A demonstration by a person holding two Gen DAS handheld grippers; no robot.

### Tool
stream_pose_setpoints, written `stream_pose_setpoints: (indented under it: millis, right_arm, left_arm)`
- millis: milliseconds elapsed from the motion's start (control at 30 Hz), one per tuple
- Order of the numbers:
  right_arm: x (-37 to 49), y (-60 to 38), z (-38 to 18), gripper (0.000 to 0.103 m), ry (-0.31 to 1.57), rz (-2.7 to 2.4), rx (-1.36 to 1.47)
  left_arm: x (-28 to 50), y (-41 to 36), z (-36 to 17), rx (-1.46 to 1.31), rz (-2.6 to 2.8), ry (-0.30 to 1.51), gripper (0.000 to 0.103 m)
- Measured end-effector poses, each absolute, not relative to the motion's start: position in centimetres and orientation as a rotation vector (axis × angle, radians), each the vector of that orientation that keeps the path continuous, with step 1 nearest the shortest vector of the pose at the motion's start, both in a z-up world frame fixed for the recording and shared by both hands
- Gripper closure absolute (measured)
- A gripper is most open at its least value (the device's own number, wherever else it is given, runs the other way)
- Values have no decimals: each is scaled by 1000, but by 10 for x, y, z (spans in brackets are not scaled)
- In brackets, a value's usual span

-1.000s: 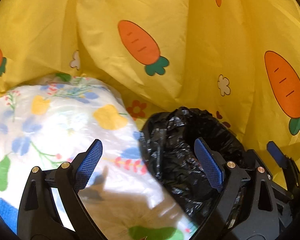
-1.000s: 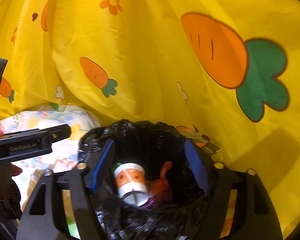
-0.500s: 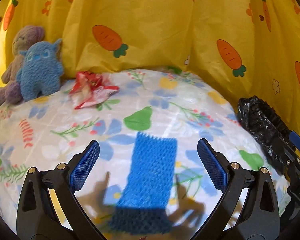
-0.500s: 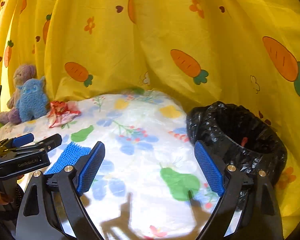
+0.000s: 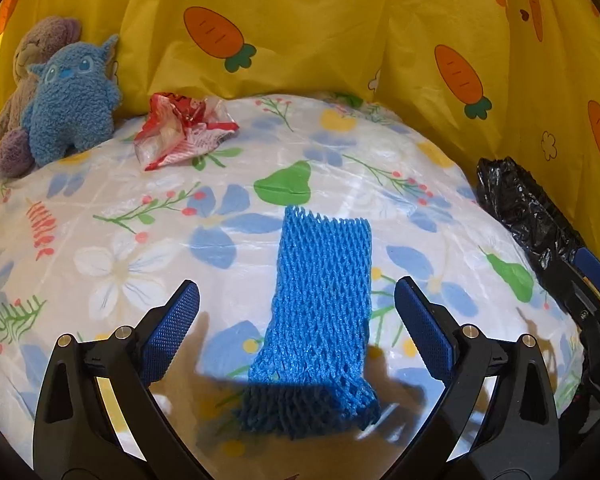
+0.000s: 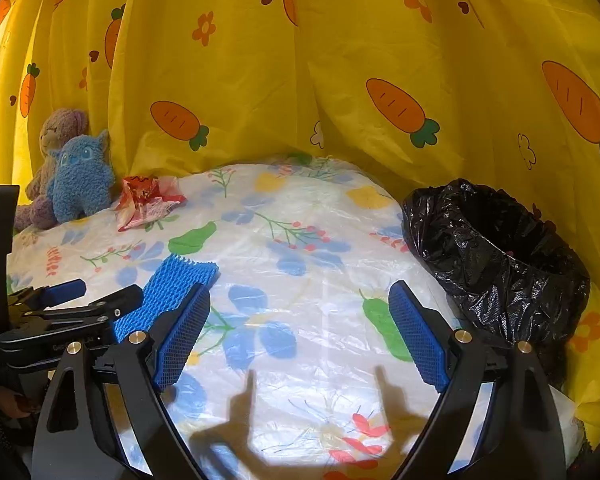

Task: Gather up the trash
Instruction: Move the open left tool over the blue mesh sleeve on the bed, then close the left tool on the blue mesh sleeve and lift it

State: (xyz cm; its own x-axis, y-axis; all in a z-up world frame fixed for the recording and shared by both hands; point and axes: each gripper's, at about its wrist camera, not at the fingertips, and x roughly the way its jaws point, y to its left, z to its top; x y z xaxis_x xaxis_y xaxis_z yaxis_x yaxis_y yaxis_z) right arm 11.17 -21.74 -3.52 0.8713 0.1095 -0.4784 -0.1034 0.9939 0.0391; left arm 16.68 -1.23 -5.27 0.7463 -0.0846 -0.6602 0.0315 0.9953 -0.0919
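1. On the flower-printed table cover point(image 5: 148, 240), a blue foam net point(image 5: 324, 300) is lying flat, its long side running from 12 to 6 o'clock in the left wrist view; its near end is sitting in shadow and is hard to make out.
2. The left gripper point(image 5: 296, 320) is hovering over the net with its jaws standing wide; the net is lying between and beyond the fingers, and neither pad is pressing on it.
3. At 10 o'clock from the net, a crumpled red and white wrapper point(image 5: 180, 128) is resting near the back edge of the table; any print on it is too crumpled to read.
4. Just beside the wrapper, at 9 o'clock from it, a blue plush toy point(image 5: 70, 108) is sitting against the yellow carrot curtain point(image 5: 300, 20), partly covering a purple-brown plush toy point(image 5: 28, 52) behind it.
5. The right gripper point(image 6: 300, 332) is hanging with its jaws wide and nothing between them; they have just been opening. Its left finger is hiding part of the net point(image 6: 168, 296) in the right wrist view.
6. At 3 o'clock in that view, a bin lined with a black bag point(image 6: 496, 260) is standing at the table's edge; its inside is too dark to make out, and its base is cut off behind the gripper.
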Motion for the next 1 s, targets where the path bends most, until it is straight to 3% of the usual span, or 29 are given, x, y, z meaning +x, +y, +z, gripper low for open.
stream_pose_setpoints:
  millis: [133,400,600,733,767,1000]
  right_arm:
    - [114,-221,-35,16,501,104,21]
    - [118,-224,-36,16,512,106,29]
    - [117,-223,-35,16,509,116,30]
    - [117,-224,-34,16,513,120,35]
    - [117,-225,-34,16,513,120,36]
    - [118,-224,-32,16,515,128,31]
  left_arm:
    - [187,-21,-60,-16,-66,790,7]
    - [208,-37,-78,64,-93,897,23]
    - [206,-45,-78,79,-152,897,47]
    - [205,-50,-76,79,-208,886,85]
    - [204,-50,-76,75,-221,885,90]
    - [198,-34,-60,-13,-228,818,95]
